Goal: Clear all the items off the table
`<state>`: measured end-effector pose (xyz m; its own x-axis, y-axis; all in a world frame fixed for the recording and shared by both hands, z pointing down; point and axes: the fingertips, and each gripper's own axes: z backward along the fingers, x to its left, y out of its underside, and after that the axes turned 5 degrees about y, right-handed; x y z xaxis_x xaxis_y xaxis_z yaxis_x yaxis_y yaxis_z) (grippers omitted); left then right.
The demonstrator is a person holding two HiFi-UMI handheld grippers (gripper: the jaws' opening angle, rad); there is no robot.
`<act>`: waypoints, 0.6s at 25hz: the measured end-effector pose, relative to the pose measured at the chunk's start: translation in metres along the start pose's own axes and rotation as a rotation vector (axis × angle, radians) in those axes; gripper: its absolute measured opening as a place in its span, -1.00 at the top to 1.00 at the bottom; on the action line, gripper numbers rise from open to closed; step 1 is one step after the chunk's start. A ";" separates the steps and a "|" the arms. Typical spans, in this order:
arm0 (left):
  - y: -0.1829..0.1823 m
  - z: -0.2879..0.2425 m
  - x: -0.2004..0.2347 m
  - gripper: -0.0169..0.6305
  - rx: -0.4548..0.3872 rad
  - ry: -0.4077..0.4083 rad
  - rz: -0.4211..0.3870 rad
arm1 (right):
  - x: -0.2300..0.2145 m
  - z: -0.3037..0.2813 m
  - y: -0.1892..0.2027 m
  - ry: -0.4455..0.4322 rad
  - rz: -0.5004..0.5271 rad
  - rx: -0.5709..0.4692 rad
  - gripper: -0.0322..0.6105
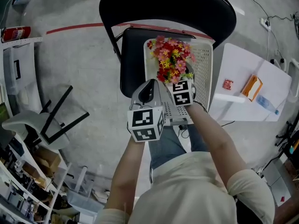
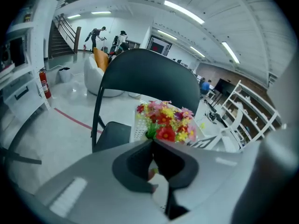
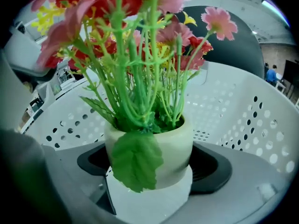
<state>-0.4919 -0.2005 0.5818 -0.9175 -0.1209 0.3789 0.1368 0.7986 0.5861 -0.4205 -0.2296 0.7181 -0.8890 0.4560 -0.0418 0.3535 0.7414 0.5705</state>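
A cream pot of red, pink and yellow artificial flowers [image 1: 172,59] hangs over a white perforated basket [image 1: 203,59] that stands on the seat of a black chair [image 1: 163,3]. My right gripper [image 1: 179,82] is shut on the pot [image 3: 154,143], with the basket wall [image 3: 243,115] behind it. My left gripper [image 1: 148,93] is at the basket's left edge, just beside the right one. Its dark pads meet at the tips [image 2: 152,146], with nothing seen held. The flowers [image 2: 166,120] stand just beyond it.
To the right, a white table [image 1: 243,64] carries a small red item [image 1: 227,84], an orange packet [image 1: 252,87] and a blue item [image 1: 267,104]. A tipped stool [image 1: 51,120] and shelving stand at the left. A fire extinguisher [image 1: 16,33] lies far left.
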 end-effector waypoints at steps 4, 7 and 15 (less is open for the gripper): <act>0.001 -0.003 0.002 0.91 0.014 0.008 -0.023 | 0.002 -0.016 0.005 0.012 0.004 0.008 -0.69; 0.004 -0.005 0.001 0.91 0.029 0.020 -0.020 | 0.002 -0.028 0.011 0.025 0.011 0.010 -0.69; 0.011 -0.012 0.001 0.92 0.051 0.052 -0.011 | 0.007 -0.056 0.026 0.040 0.017 0.070 -0.69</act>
<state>-0.4870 -0.1992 0.5970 -0.8981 -0.1595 0.4099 0.1059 0.8261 0.5535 -0.4334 -0.2346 0.7790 -0.8930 0.4500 0.0015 0.3871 0.7666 0.5123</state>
